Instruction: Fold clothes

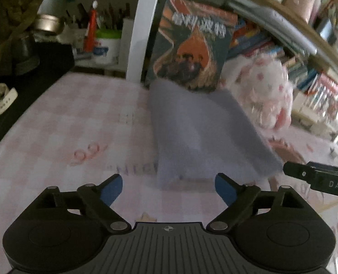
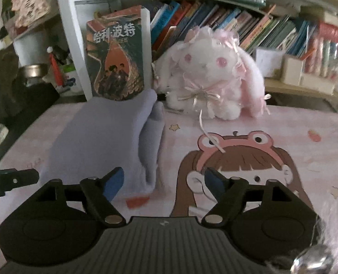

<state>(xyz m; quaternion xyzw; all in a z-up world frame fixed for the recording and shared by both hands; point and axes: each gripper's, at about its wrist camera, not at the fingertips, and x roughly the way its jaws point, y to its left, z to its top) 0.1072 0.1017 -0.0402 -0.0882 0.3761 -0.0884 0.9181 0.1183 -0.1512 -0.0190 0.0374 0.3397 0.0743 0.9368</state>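
Observation:
A pale lavender garment (image 1: 198, 132) lies folded on the pink checked table cover (image 1: 77, 125); it also shows in the right wrist view (image 2: 100, 141), with a rolled fold along its right side. My left gripper (image 1: 169, 188) is open and empty, just short of the garment's near edge. My right gripper (image 2: 164, 181) is open and empty, at the garment's near right corner. The right gripper's tip (image 1: 317, 178) shows at the right edge of the left wrist view, and the left gripper's tip (image 2: 11, 179) shows at the left edge of the right wrist view.
A book (image 2: 118, 64) stands upright behind the garment. A white and pink plush rabbit (image 2: 212, 77) sits to its right. Shelves of books (image 2: 237, 20) run along the back. A dark counter (image 1: 32, 68) with containers lies at the left. A cartoon girl print (image 2: 237, 159) covers the cover's right part.

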